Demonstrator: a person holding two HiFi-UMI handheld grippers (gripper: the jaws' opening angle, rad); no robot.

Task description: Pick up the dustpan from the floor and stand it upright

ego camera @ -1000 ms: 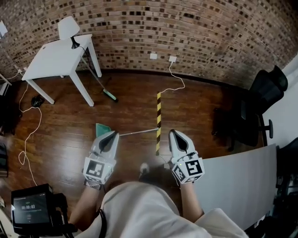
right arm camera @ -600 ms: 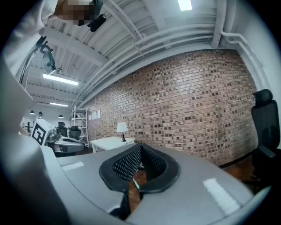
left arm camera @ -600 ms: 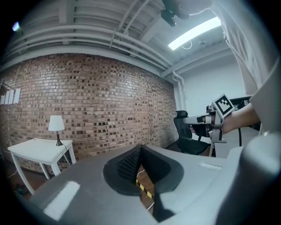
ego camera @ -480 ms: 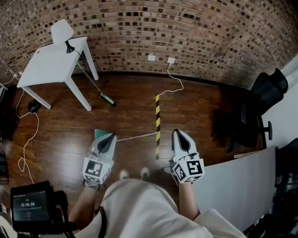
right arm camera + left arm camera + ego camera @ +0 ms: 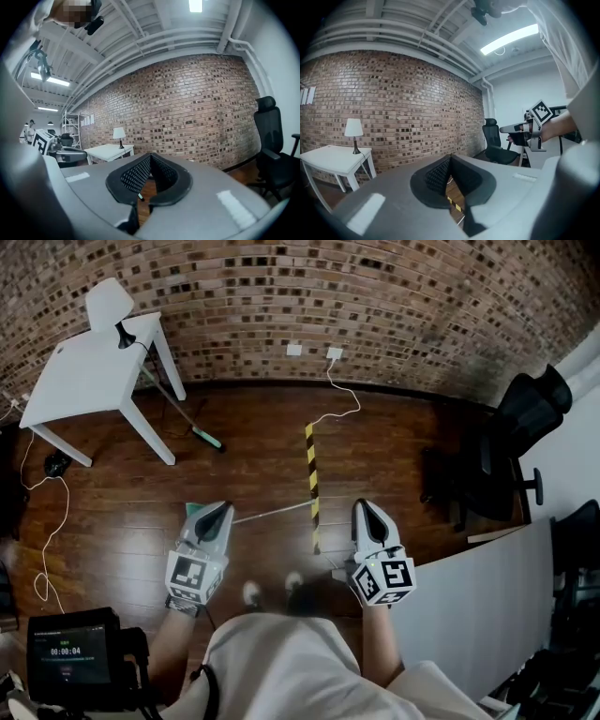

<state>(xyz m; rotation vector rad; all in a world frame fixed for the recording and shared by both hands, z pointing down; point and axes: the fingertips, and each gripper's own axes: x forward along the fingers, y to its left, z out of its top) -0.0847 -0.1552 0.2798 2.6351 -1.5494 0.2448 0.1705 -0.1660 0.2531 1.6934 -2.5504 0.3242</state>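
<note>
Dustpan [image 5: 194, 510]: laid flat on the floor, just ahead of the person's feet; a green pan of plastic look, partly covered in the head view by the tip of the left gripper.
Handle [image 5: 277, 511]: thin, straight and pale; its material cannot be told.
Long axis: set by the handle, which is run from the pan at the left across to the right and slightly away from the person; its far end is met by the striped tape.
Floor [image 5: 122, 521]: dark, glossy wooden boards, on which light is reflected.
Striped tape [image 5: 310, 465]: a narrow yellow-and-black strip, stuck along the boards towards the wall.
Left gripper [image 5: 222, 509]: smooth grey shell with ribbed black pads; the jaws are brought together at the tips and nothing is held between them; it is held above the pan end.
Right gripper [image 5: 364, 505]: same make; jaws pressed together with nothing in them; held well to the right of the handle, beyond the tape.
Broom [image 5: 178, 409]: long stick with a green head, leaned at the white table [image 5: 84, 371].
Wall [image 5: 375, 306]: rough brick, mottled brown.
Office chair [image 5: 525, 427]: black, at the right.
</note>
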